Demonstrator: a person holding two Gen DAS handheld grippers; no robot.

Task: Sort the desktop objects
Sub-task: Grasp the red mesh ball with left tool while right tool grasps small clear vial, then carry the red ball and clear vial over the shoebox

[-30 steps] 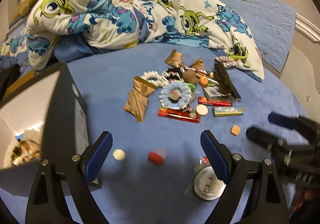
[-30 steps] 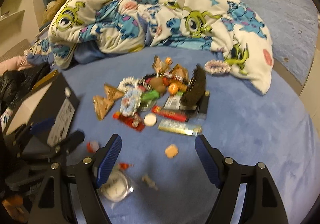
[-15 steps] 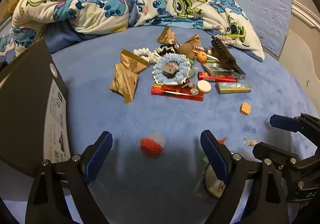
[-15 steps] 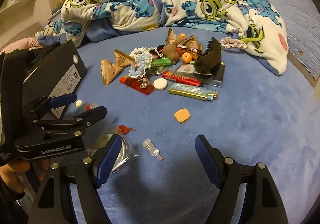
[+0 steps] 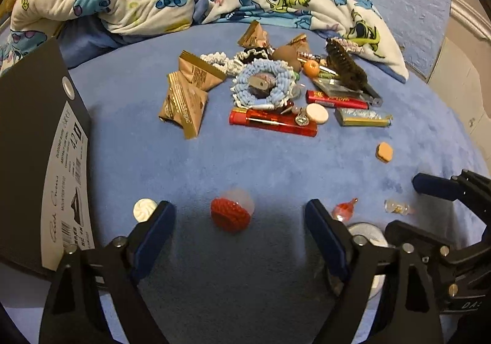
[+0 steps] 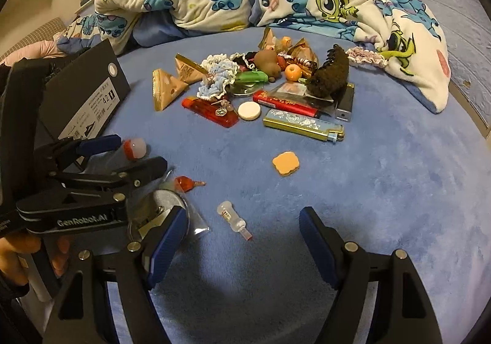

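Clutter sits heaped in the middle of the blue bed (image 5: 276, 166): gold snack packets (image 5: 184, 104), a blue scrunchie (image 5: 260, 84), a red lighter (image 5: 273, 121) and a gold lighter (image 6: 302, 124), tipped together, I judge, so I can pick each out and sort it. My left tool (image 5: 239, 221) hangs over a red knitted ball (image 5: 230, 215) that lies loose between its fingers; the jaws are closing but the pads do not touch it yet. My right tool (image 6: 242, 239) stands spread wide and holds nothing, with a small clear vial (image 6: 231, 216) between its fingers on the bed. A black shoebox (image 5: 33, 135) lies at the left, probably to receive sorted items; its label reads "42". The left tool's body reads "GenRobot.AI".
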